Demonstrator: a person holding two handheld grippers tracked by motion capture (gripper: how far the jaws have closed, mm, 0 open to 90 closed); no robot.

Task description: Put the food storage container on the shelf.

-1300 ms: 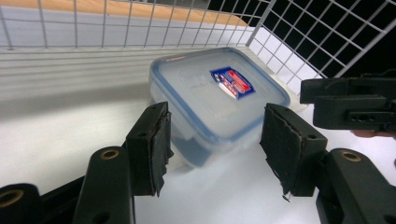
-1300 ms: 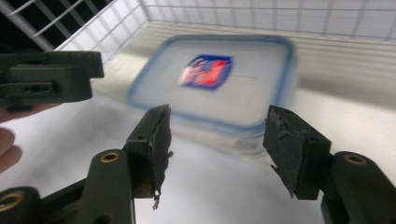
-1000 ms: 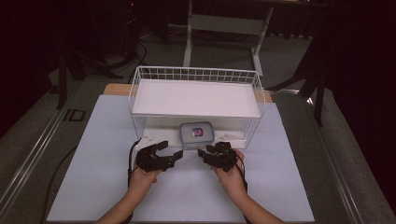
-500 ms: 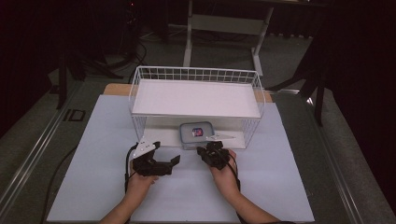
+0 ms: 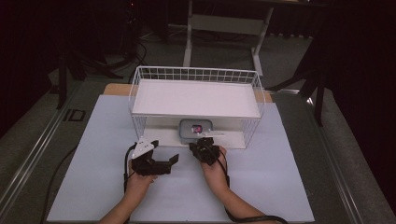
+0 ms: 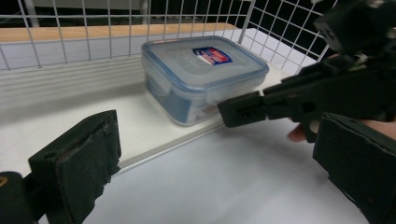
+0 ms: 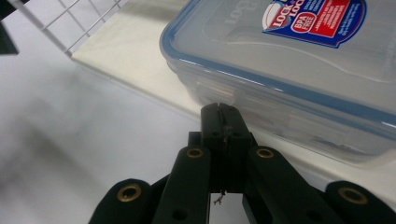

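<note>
Right now the clear lidded box (image 5: 196, 130) sits on the lower shelf of the white wire rack (image 5: 196, 100), at the far side of the bench (image 5: 280, 186). Just near of it, the right tool (image 5: 204, 149) is clenched on nothing, tips almost at the box's near wall. Further left, the left tool (image 5: 156, 163) is released
</note>
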